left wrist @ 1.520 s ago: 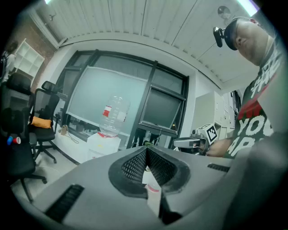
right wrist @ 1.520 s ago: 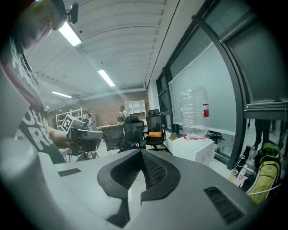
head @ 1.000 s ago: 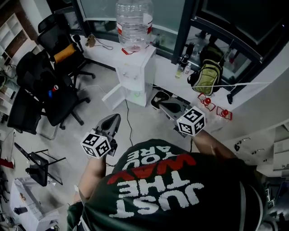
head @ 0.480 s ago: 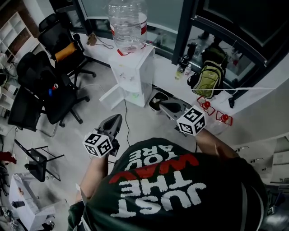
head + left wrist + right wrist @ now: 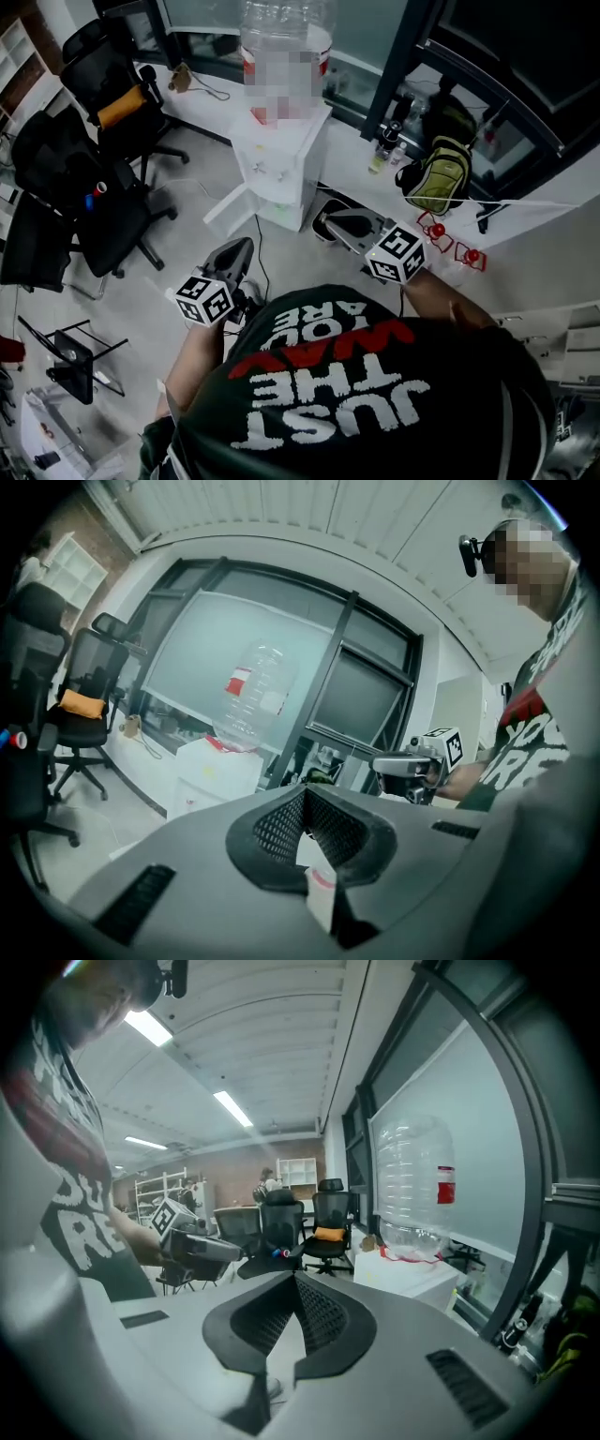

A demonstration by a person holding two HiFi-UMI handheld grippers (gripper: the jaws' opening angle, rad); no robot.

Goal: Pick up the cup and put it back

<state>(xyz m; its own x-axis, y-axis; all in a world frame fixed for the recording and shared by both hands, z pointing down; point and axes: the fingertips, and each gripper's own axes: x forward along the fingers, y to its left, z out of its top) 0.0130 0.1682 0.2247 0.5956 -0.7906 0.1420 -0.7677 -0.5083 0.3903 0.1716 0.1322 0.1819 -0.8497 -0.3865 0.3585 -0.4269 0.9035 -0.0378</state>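
Note:
I see no cup in any view. In the head view my left gripper (image 5: pixel 238 247) is held at waist height over the grey floor, its jaws shut with nothing clamped between them. My right gripper (image 5: pixel 328 222) is level with it on the right, jaws closed together and empty. Both point toward a white water dispenser (image 5: pixel 279 161) carrying a big clear bottle (image 5: pixel 281 42). The left gripper view shows its own shut jaws (image 5: pixel 305 810), the bottle (image 5: pixel 253 696) and the right gripper (image 5: pixel 405 766). The right gripper view shows its jaw tips (image 5: pixel 295 1283), the bottle (image 5: pixel 412 1185) and the left gripper (image 5: pixel 199 1246).
A white ledge (image 5: pixel 352 155) runs under the dark windows, with small bottles and a green backpack (image 5: pixel 439 173) on it. Black office chairs (image 5: pixel 89 202) stand at the left, one with an orange cushion (image 5: pixel 122 105). A cable trails on the floor by the dispenser.
Both grippers keep their pose and stay shut. The head camera has drifted a little, so the dispenser and chairs sit slightly differently in the picture.

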